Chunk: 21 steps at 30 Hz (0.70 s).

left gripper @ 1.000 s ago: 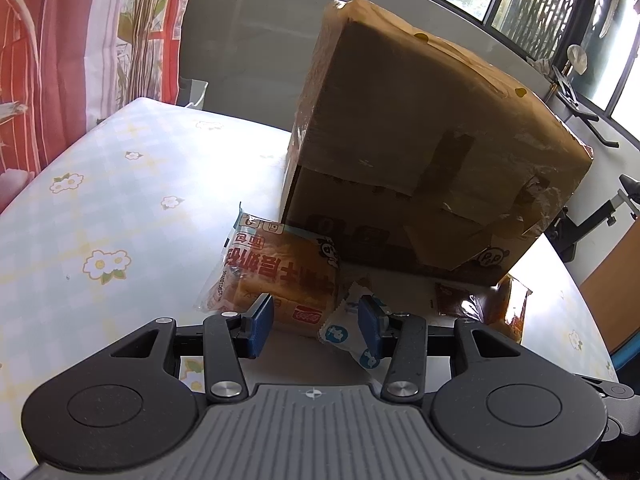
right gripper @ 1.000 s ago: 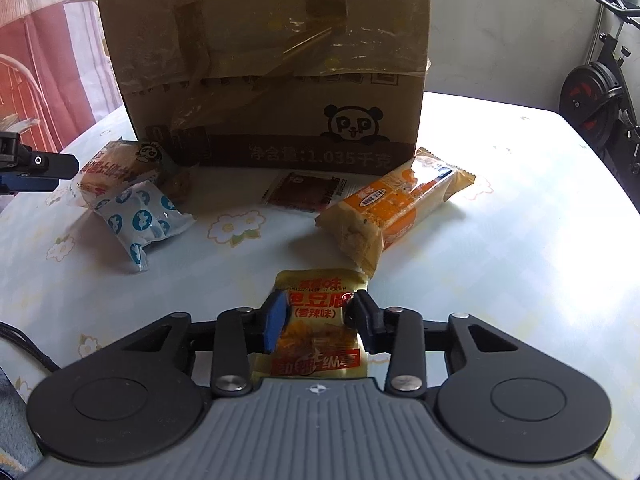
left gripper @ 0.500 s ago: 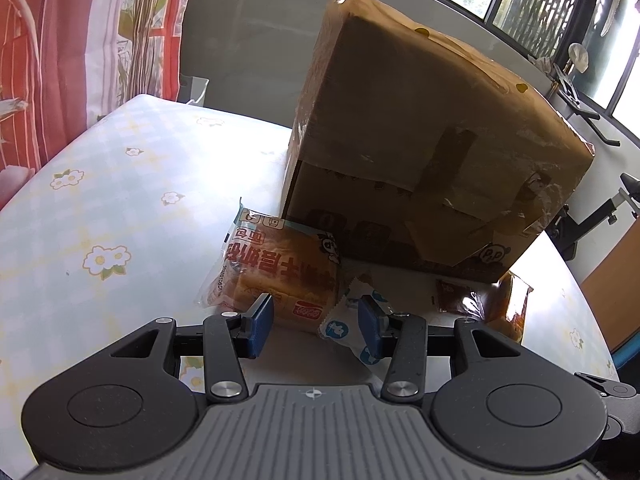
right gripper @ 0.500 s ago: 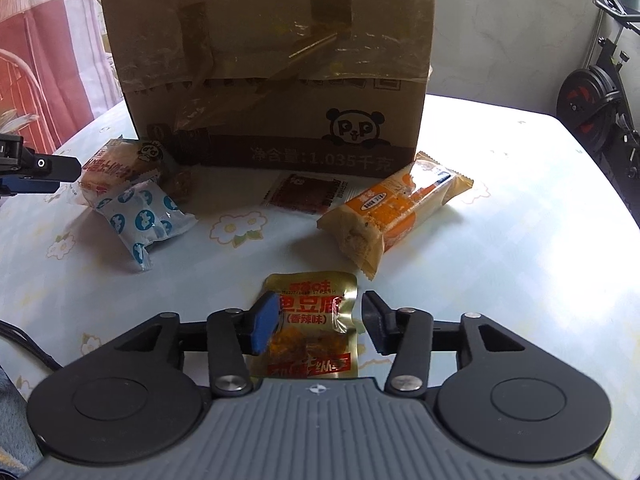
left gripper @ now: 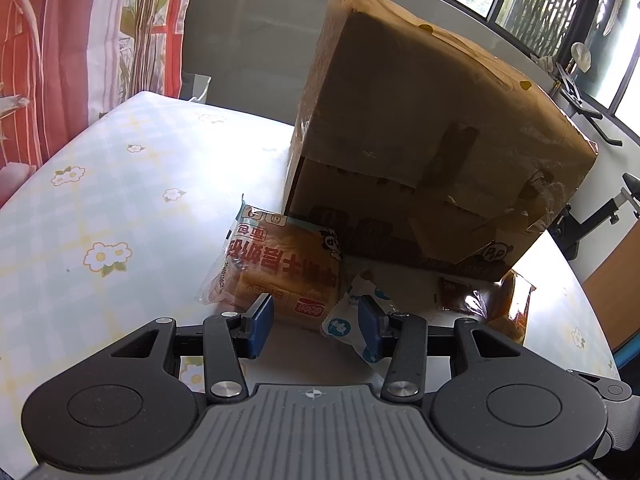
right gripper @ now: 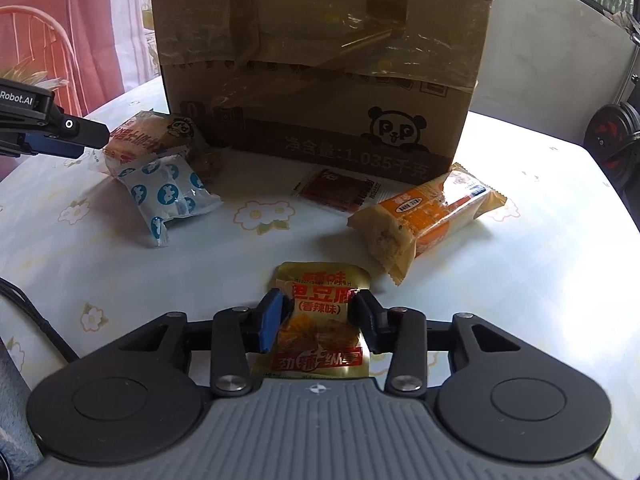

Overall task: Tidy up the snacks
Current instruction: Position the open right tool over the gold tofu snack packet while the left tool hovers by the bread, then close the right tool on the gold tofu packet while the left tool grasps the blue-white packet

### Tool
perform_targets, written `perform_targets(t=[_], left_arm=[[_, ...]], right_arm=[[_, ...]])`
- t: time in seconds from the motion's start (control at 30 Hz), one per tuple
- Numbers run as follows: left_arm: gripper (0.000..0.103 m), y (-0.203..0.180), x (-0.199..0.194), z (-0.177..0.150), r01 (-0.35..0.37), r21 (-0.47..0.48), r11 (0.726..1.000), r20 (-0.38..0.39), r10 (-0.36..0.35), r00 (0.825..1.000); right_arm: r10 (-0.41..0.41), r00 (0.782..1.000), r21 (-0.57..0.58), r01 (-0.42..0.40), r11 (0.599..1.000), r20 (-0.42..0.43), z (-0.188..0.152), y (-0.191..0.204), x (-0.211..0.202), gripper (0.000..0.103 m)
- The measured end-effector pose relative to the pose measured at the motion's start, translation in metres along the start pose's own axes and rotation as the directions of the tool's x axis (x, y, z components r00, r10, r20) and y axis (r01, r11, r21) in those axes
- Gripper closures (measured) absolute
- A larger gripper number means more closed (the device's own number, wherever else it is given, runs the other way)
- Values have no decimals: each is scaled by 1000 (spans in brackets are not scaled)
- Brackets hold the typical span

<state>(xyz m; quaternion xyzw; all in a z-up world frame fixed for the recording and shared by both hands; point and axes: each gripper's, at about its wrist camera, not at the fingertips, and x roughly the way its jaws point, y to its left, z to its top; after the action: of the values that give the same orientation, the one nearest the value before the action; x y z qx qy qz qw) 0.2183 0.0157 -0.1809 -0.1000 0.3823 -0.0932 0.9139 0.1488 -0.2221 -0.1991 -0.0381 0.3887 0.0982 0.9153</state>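
My right gripper has its fingers on both sides of a yellow tofu snack packet that lies on the table. My left gripper is open and empty, just short of a bread packet and a white packet with blue spots. Both packets also show in the right wrist view, the bread behind the spotted one. A dark red flat sachet and an orange cake bar lie in front of a big cardboard box.
The box stands at the back of the round table, which has a flowered cloth. A red chair and curtain are at the left. An exercise bike stands at the right. A black cable trails at the left edge.
My right gripper was shut on the yellow packet, opened wide half a second ago, and has now narrowed around it again. My left gripper has barely moved.
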Motion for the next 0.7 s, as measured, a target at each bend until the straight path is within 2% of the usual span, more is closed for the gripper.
perform_targets(t=[0.13,0.4,0.7], left_arm=[[54,1,-1,0,-1,-2,1000,1,1,1000],[54,-4,2,-1,19,-3,1000,-24,-19,1000],[54,-18,20,-4,43,-6,999,-137,-44,990]], right_arm=[[30,1000,24,-30,999,8,0,-2,-3,63],[31,993,32,-35,999,112,14,-8,-20,69],[49,986,36,-55,998,160,18,-17,-22,68]])
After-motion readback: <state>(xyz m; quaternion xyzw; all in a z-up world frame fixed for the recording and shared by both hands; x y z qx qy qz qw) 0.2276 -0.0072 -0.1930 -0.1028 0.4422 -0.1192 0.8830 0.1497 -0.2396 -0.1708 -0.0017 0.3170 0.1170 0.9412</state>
